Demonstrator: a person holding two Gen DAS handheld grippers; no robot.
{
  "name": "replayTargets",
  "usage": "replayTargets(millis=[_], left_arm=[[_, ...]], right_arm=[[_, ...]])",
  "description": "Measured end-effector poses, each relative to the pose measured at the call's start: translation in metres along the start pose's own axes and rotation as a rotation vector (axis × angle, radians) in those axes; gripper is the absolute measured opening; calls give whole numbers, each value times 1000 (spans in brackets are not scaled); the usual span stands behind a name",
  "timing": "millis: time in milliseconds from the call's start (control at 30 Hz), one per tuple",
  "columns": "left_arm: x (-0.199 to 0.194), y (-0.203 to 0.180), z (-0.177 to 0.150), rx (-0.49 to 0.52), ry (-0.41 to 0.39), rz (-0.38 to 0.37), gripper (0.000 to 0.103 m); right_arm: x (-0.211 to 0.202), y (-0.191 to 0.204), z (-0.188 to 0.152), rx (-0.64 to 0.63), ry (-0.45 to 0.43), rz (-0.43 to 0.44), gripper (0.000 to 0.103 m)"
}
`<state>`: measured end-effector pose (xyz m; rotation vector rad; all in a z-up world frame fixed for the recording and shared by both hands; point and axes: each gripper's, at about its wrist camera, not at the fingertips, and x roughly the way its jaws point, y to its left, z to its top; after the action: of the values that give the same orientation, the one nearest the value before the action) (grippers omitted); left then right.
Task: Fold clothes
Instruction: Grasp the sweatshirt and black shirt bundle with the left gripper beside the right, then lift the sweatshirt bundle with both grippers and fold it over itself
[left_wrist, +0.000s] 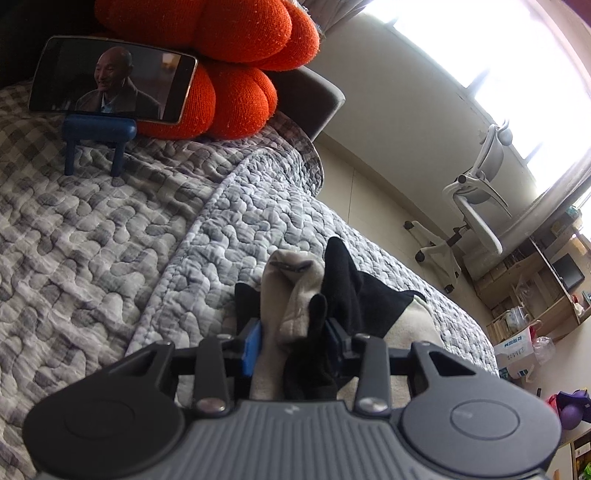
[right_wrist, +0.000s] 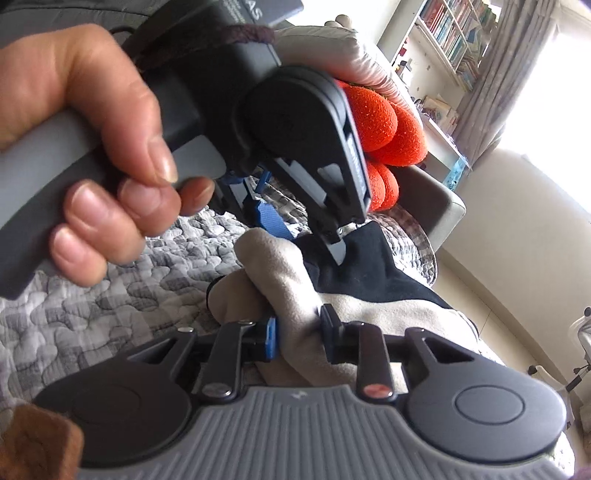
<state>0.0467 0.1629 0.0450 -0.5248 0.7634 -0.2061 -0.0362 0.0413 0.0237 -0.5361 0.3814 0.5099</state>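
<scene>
While left gripper (left_wrist: 293, 341) pinches garment (left_wrist: 295, 295) (beige-black) — right gripper (right_wrist: 299, 334) seemingly grips too.

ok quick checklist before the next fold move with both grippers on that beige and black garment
1. Left gripper grip on the garment: ok, bunched beige and black cloth sits between its pads.
2. Right gripper grip: ok, a beige fold is pinched between its pads.
3. Gripper spacing: not ok, the left gripper and the hand holding it crowd close above the right gripper's fingers.
4. Garment flatness: not ok, it is bunched and lifted, not spread on the quilt.
5. Phone on its stand out of the way: ok, it stands back by the orange cushion.
6. Garment edges aligned: cannot tell.
</scene>
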Motion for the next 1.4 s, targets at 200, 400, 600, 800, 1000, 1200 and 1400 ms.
replayTargets(millis=[200, 400, 600, 800, 1000, 1200, 1400], left_arm=[[-2, -1, 0, 10, -3, 6, 37], [-5, -3, -2, 16, -7, 20, 37], [-6, -8, -4, 51, -22, 53, 41], [-19, -20, -6, 125, -82, 61, 40], [-12, -18, -8, 106, -40, 72, 40], [-3, -27, -10, 128, -29, 74, 48], [-3, -22, -7, 111, -31, 66, 39]], right_arm=[[-36, -47, -7, 310, -62, 110, 48], [-64, -93, -23, 623, -152, 142, 48], [-32, -80, -47, 561, 20, 123, 43], [-28, -80, -51, 611, 2, 98, 41], [-28, -70, -48, 590, -1, 49, 41], [-34, -70, -42, 567, -13, 50, 48], [-37, -60, -25, 523, -86, 132, 49]])
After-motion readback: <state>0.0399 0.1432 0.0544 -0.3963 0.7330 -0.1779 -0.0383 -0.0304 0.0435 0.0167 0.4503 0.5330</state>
